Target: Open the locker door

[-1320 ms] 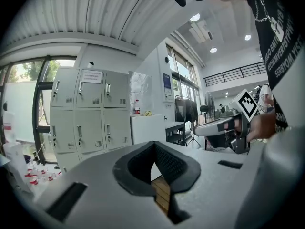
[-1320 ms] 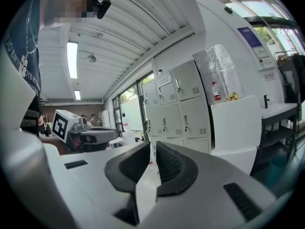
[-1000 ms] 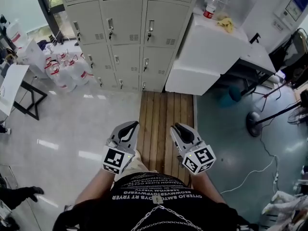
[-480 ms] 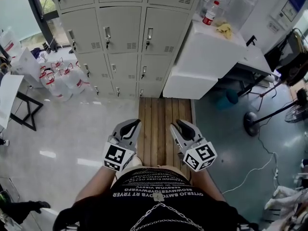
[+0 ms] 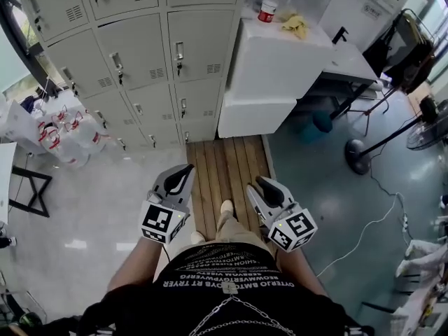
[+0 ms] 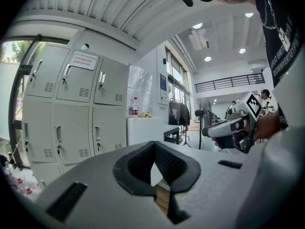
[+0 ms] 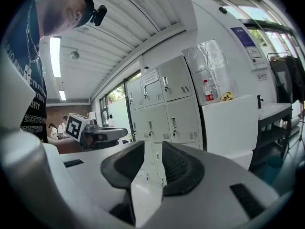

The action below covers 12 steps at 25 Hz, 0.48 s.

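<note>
The locker doors are all shut. Each is grey, with a small handle and a vent slot, and they stand in rows in the locker bank at the far left of the scene. Both grippers are well apart from them. Just right of the bank stands a white cabinet, and on its top are a clear bottle with a red cap and, just beside it, a yellow cloth. A strip of wooden slats runs along the floor from the foot of the lockers towards the person. The left gripper and the right gripper are held side by side above its near end, both pointing towards the lockers. The left gripper's jaws are together at the tips, with nothing between them. The right gripper's jaws stand apart and are opening, and only the distant lockers show through the gap. One shoe shows on the slats between the two grippers. To the left of the lockers, a cluster of large water jugs sits on the pale floor. To the far right are a desk and the round base of a fan stand.
</note>
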Tool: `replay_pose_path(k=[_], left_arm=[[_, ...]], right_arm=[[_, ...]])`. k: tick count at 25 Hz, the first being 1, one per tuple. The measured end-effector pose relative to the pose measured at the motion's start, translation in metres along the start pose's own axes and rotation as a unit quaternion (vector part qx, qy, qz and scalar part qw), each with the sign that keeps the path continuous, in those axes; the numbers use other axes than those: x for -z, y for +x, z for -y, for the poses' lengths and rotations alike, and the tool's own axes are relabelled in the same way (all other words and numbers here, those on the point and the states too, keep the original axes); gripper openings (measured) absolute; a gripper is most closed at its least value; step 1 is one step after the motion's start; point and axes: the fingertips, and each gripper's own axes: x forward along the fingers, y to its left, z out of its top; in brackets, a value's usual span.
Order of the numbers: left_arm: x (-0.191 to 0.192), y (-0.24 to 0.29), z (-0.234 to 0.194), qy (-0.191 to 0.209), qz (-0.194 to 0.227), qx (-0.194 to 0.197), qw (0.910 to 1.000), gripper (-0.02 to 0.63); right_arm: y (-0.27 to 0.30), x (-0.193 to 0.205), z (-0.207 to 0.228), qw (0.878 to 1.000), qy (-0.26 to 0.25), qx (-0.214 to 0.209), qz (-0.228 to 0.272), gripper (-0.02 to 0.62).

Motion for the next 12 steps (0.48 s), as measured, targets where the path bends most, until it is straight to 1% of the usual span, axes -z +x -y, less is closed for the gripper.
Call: replay_pose_path(k=[2,4,9,12], left_arm=[[-0.006,0.016,0.003,0.011,0.004,0.006,0.9999,-0.006],[-0.009,0.029,0.001,0.012,0.004,0.004,0.9999,-0.006],[-0.005,0.061,-0.025,0.000,-0.018,-0.016,0.9997,-0.006],[-0.007,0.082,-0.040,0.002,-0.022,-0.029,0.9993,-0.006]], right_arm=[[0.009,0.004,0.014,1.000,0.009,-0.006,-0.001,0.112],[0.024,0.002,0.025,1.000,0.013,-0.017,-0.001,0.112],[0.066,-0.025,0.055,0.999,-0.002,-0.051,0.008,0.112],[0.089,-0.028,0.075,0.998,0.007,-0.062,0.004,0.112]])
